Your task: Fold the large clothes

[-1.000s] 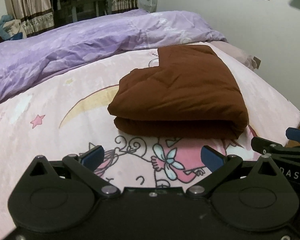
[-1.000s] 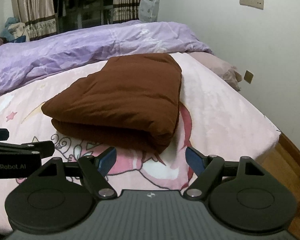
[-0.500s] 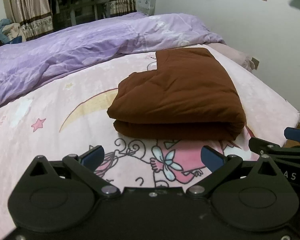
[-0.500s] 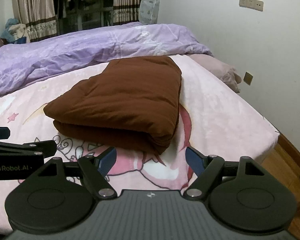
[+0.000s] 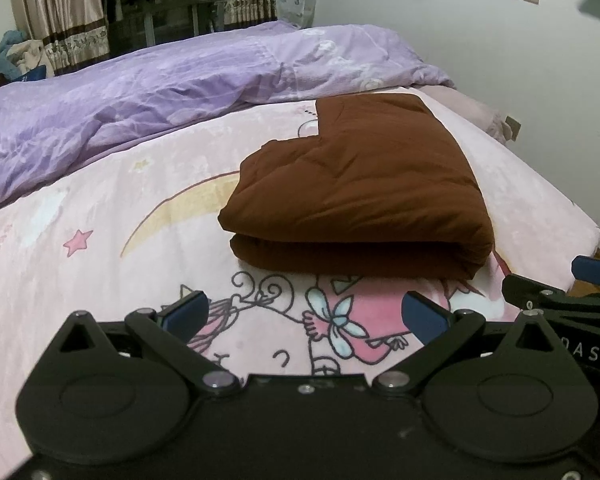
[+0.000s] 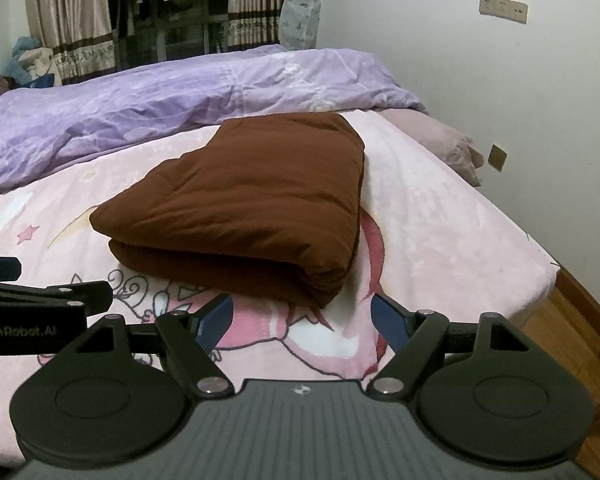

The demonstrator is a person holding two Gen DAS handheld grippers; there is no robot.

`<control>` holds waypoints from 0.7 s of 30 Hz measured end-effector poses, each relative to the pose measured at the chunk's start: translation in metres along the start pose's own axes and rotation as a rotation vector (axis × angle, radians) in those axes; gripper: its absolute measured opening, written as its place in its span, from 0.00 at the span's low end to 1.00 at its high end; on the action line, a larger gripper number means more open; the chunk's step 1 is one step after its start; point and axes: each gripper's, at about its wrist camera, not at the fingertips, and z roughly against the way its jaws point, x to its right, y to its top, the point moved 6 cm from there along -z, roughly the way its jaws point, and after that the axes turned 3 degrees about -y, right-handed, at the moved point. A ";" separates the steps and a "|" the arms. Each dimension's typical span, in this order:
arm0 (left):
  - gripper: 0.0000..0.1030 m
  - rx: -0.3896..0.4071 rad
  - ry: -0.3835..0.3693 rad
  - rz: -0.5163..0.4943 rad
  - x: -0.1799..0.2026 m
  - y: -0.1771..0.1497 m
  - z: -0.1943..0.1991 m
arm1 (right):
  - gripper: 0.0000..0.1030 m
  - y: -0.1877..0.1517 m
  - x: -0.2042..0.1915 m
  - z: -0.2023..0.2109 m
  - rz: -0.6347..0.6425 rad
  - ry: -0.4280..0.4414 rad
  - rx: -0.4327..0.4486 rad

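A brown padded garment [image 5: 360, 192] lies folded into a thick rectangular stack on the pink cartoon bed sheet [image 5: 100, 248]; it also shows in the right wrist view [image 6: 252, 200]. My left gripper [image 5: 306, 314] is open and empty, held just short of the stack's near fold. My right gripper [image 6: 302, 320] is open and empty, near the stack's front right corner. Each gripper shows at the edge of the other's view: the right one [image 5: 572, 296] and the left one [image 6: 40, 296].
A crumpled purple duvet [image 5: 160, 96] lies across the back of the bed. A pillow [image 6: 440, 140] sits at the far right by the white wall. The bed's right edge [image 6: 540, 264] drops to a wooden floor [image 6: 572, 332]. Curtains hang at the back.
Both grippers have drawn back slightly from the folded garment and lifted a little. The garment has not moved. Both stay open.
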 end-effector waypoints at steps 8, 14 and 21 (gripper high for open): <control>1.00 0.001 -0.010 -0.002 0.003 0.000 -0.002 | 0.89 0.001 0.001 0.000 0.000 0.001 0.001; 1.00 -0.003 -0.013 -0.006 0.004 -0.002 -0.002 | 0.89 0.000 0.001 -0.001 0.001 0.001 -0.004; 1.00 0.001 -0.009 -0.016 0.004 -0.004 -0.001 | 0.89 -0.002 0.001 -0.003 0.003 0.000 -0.008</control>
